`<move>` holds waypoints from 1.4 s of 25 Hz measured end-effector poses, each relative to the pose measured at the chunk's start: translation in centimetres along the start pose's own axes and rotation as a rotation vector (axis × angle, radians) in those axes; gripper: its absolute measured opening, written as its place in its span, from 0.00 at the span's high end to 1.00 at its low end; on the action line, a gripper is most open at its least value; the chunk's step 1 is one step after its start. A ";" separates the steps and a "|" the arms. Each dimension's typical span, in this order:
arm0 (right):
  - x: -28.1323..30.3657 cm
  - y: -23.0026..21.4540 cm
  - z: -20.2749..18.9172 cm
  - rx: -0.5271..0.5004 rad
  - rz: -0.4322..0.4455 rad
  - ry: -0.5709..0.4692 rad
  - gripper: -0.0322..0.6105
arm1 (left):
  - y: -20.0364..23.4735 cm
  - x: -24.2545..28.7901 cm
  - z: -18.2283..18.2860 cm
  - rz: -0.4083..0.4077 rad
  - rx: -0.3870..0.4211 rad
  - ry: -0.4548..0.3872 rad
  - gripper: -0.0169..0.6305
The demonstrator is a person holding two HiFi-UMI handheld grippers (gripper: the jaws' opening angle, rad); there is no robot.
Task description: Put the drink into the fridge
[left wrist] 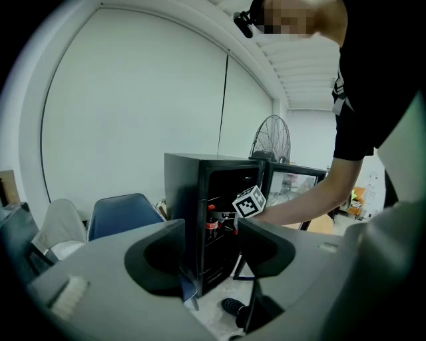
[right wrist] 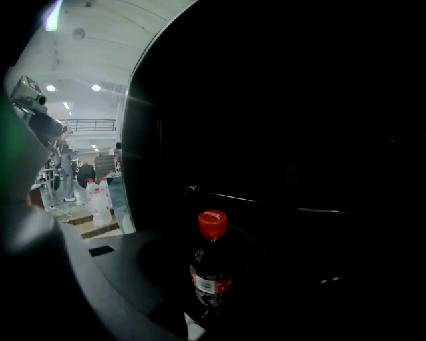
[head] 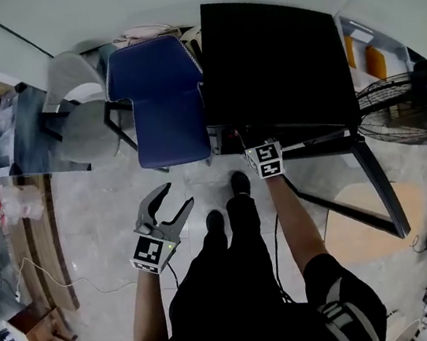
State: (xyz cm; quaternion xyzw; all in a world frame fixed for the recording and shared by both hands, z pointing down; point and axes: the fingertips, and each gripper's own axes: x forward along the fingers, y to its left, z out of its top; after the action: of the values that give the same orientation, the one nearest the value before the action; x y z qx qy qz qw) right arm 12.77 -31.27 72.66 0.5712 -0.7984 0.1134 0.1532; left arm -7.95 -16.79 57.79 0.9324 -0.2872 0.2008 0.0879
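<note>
The fridge (head: pixel 272 54) stands open in front of me. My left claw (head: pixel 177 195) hangs outside it, jaws wide apart and empty. My right claw (head: pixel 264 158) reaches inside, gripping the bottle (right wrist: pixel 212 266), which is upright in the fridge with its red cap on top.

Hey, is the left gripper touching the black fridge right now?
Apart. The head view shows the left gripper over the floor, well short of the fridge, jaws open and empty.
</note>
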 end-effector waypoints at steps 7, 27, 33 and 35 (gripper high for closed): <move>2.7 -1.0 -1.1 0.000 -0.013 -0.012 0.74 | 0.1 0.5 -1.1 0.007 0.004 0.030 0.59; 3.1 -2.0 -1.7 0.049 -0.017 -0.054 0.57 | -0.2 0.9 -0.6 0.002 0.013 0.014 0.59; 1.9 -1.4 -2.4 0.036 -0.037 -0.034 0.54 | -0.1 0.3 -0.5 0.000 0.006 -0.007 0.59; 1.2 -1.3 -2.6 0.037 -0.046 -0.033 0.54 | -0.1 0.1 -0.2 -0.002 0.005 -0.025 0.59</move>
State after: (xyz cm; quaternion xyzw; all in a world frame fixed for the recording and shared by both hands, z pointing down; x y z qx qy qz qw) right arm 13.96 -31.80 75.48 0.5939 -0.7852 0.1153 0.1320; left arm -7.86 -16.72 58.05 0.9354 -0.2869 0.1898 0.0821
